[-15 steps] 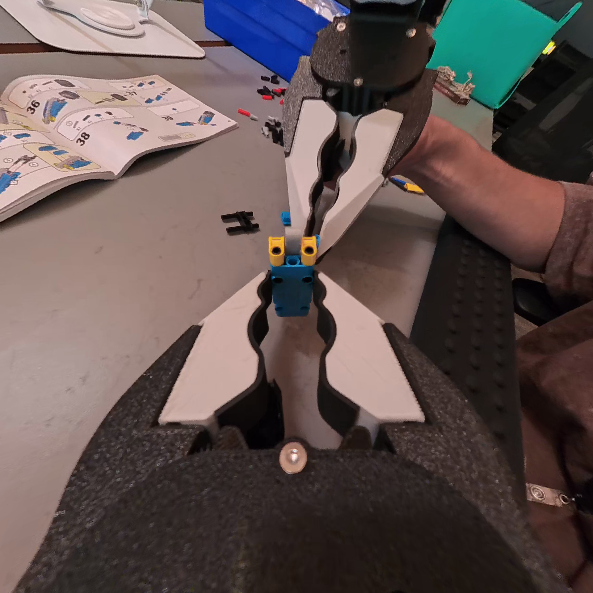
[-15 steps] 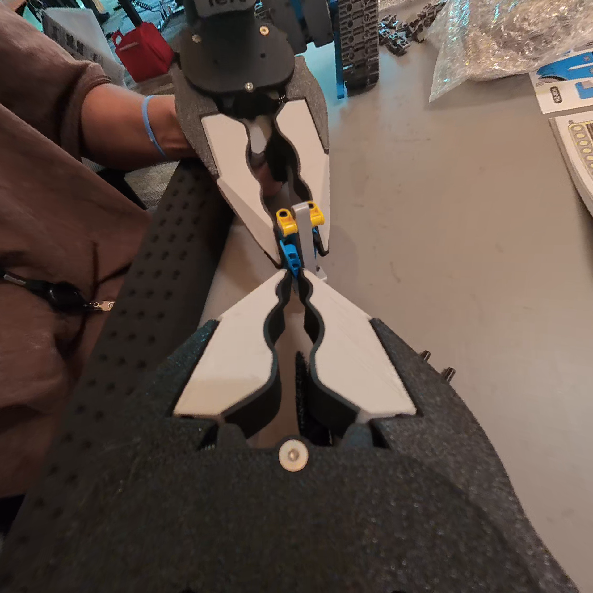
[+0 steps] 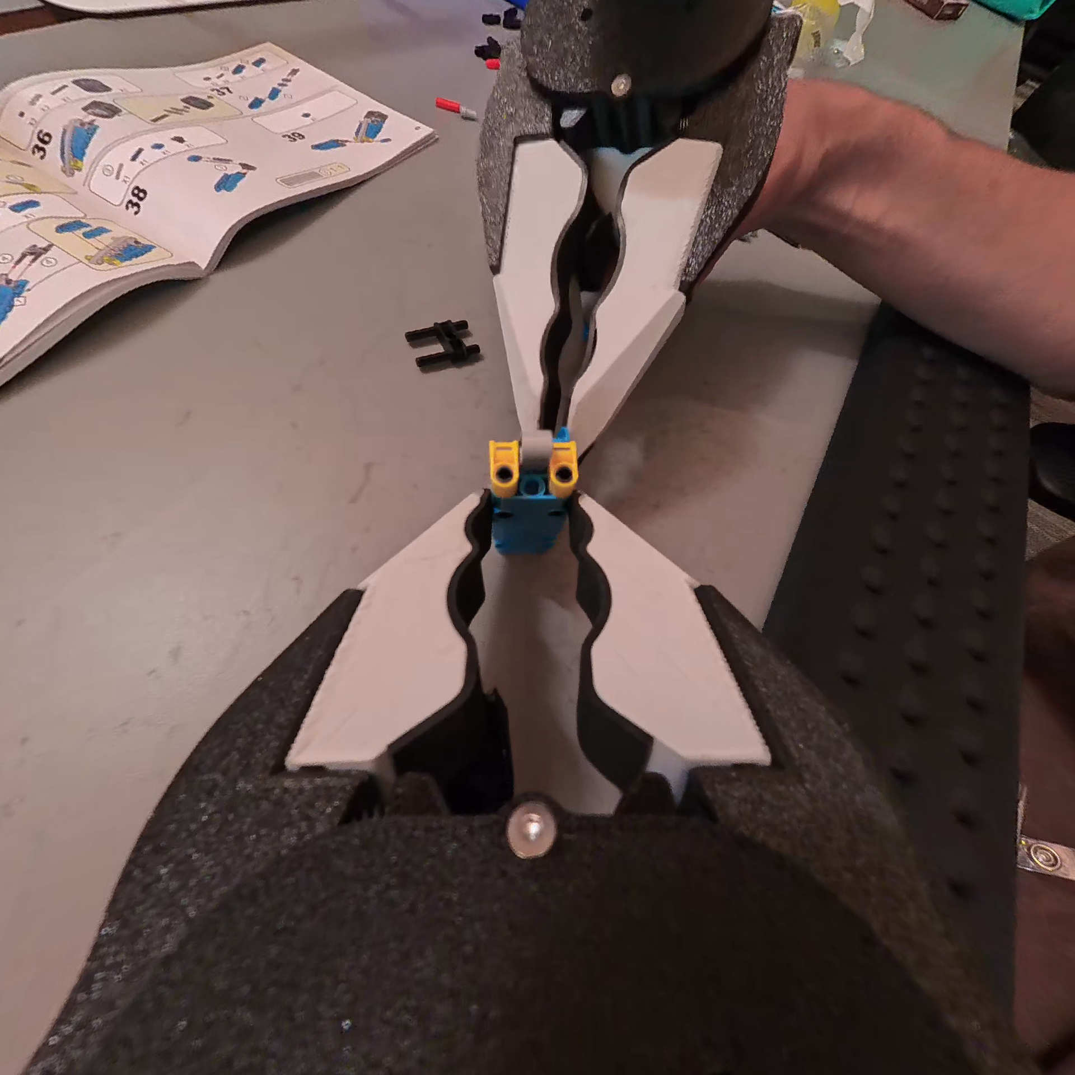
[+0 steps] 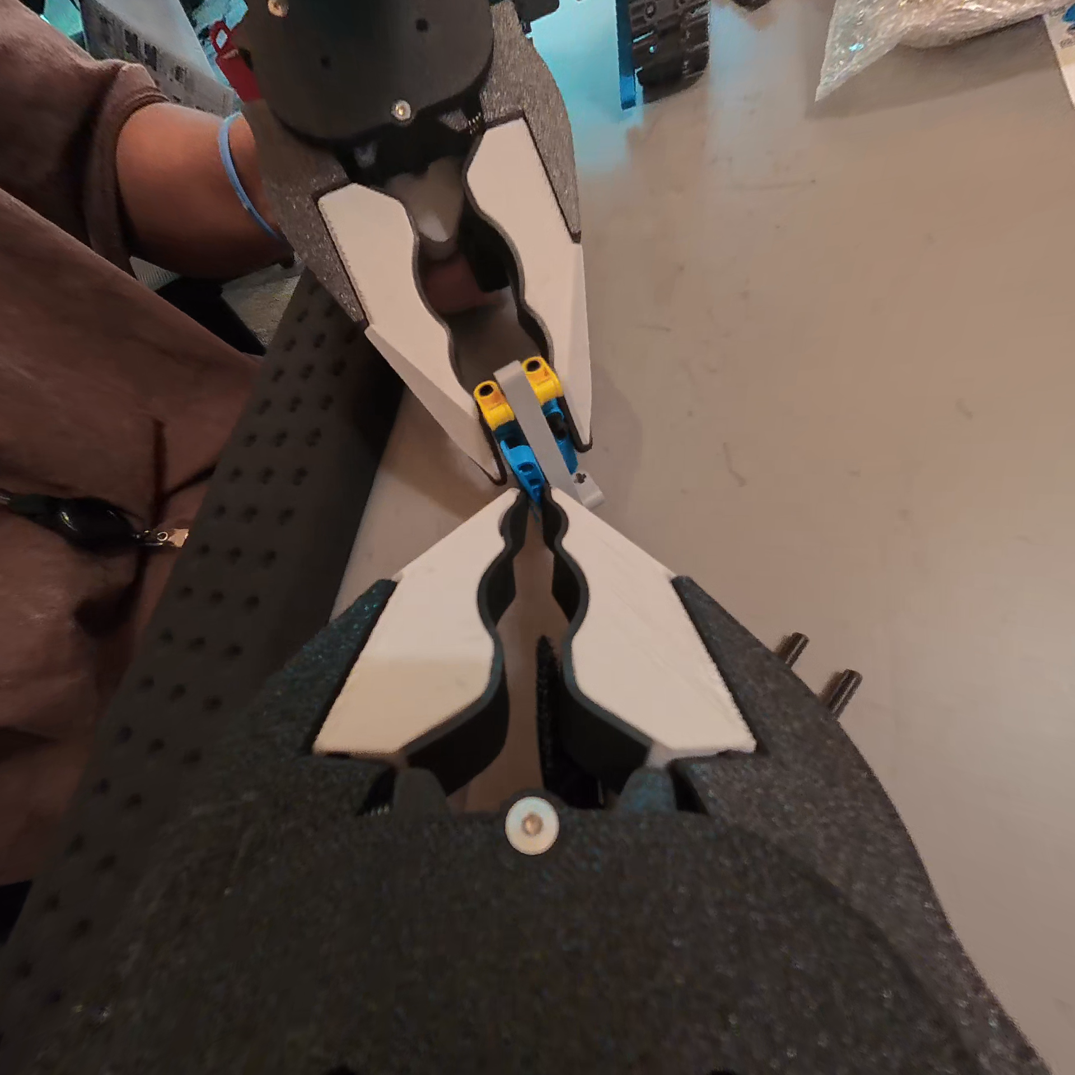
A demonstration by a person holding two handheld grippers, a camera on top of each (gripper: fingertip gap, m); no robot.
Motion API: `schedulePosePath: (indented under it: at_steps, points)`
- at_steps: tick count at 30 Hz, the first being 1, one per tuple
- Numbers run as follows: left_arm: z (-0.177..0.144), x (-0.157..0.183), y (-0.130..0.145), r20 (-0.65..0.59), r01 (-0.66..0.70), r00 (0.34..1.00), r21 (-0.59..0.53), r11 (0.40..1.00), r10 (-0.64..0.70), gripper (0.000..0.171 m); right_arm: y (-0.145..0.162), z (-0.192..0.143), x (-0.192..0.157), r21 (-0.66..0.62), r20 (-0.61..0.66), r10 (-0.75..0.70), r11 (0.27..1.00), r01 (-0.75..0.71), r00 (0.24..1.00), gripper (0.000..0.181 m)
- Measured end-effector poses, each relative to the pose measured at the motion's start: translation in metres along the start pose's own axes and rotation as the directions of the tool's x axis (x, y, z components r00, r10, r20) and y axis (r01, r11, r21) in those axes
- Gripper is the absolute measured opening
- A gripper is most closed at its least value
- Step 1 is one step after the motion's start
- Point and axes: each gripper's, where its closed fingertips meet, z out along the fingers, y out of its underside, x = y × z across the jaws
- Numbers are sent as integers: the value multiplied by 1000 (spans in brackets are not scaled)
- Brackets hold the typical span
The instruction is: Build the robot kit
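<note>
Tongs of the left gripper [image 3: 526, 500] clamp a blue brick assembly [image 3: 526, 523] above the worktop [image 3: 232, 523]; right gripper [image 4: 532, 503] tongs pinch its far edge, steadying yellow connectors [image 3: 505, 468] and grey beam [image 4: 532, 424]

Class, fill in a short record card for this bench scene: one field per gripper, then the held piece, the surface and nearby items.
Left gripper: shut on the toy brick assembly, gripping its blue block.
Right gripper: shut on the thin blue end of the same assembly.
Held piece: blue block, two yellow connectors, a grey beam; above the table.
Surface: grey table.
Nearby: open instruction booklet, black pin piece, plastic bag.
</note>
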Motion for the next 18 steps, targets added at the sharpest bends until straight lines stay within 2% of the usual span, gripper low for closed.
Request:
schedulePosePath:
  at_steps: [7, 18]
  points:
    - [-2, -2, 0, -17, 33, 999, 6, 999, -33, 24, 2, 5, -1, -12, -3, -20, 1000, 20, 1000, 4]
    - [-11, -1, 2, -23, 2, 1000, 21, 1000, -2, 26, 0, 6, 1, 1, -4, -13, 1000, 13, 1000, 5]
